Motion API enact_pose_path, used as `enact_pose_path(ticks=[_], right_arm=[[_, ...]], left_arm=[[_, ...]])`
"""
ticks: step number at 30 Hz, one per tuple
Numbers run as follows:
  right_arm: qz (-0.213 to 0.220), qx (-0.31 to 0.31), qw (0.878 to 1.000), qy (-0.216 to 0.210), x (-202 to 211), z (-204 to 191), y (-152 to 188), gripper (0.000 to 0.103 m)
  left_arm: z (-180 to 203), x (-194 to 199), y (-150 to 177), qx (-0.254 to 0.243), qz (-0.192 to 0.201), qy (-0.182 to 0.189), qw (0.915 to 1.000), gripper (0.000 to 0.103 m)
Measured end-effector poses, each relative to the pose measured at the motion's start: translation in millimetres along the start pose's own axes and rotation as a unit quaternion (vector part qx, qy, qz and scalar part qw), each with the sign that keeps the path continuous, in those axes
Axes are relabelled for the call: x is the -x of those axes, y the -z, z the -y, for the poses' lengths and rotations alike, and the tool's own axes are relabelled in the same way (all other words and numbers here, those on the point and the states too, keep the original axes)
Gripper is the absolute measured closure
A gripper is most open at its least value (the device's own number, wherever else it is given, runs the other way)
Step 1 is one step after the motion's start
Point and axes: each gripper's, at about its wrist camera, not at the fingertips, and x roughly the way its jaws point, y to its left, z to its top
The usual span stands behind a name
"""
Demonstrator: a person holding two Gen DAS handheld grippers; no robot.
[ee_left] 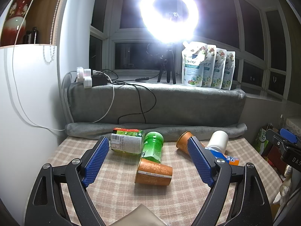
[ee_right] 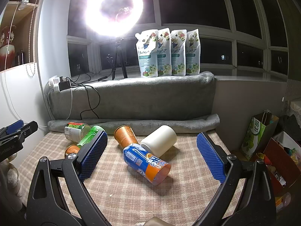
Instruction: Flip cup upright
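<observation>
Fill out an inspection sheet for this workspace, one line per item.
Surface: checked cloth covers the table.
Job's things: six containers, all on their sides: two orange cups, white cup, blue-orange cup, green bottle, labelled jar.
Clutter: nothing seen beyond these.
Grippers: left gripper and right gripper both open, holding nothing.
Cables: black and white leads hang from plugs over the grey blanket.
Surroundings: ring light, four pouches, dark windows.

Orange patterned cup [ee_left: 153,171], checked tablecloth [ee_left: 116,194]
</observation>
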Motion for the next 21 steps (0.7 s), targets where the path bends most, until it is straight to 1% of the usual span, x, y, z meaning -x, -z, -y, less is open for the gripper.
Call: enact_pose_path(ticks=[21], right_arm=[[0.0,-0.003,1.0,-0.001,-1.4,-0.1,0.8,0.005]], left_arm=[[1.2,0.0,0.2,-0.001,0.001,0.0,1.0,0.018]])
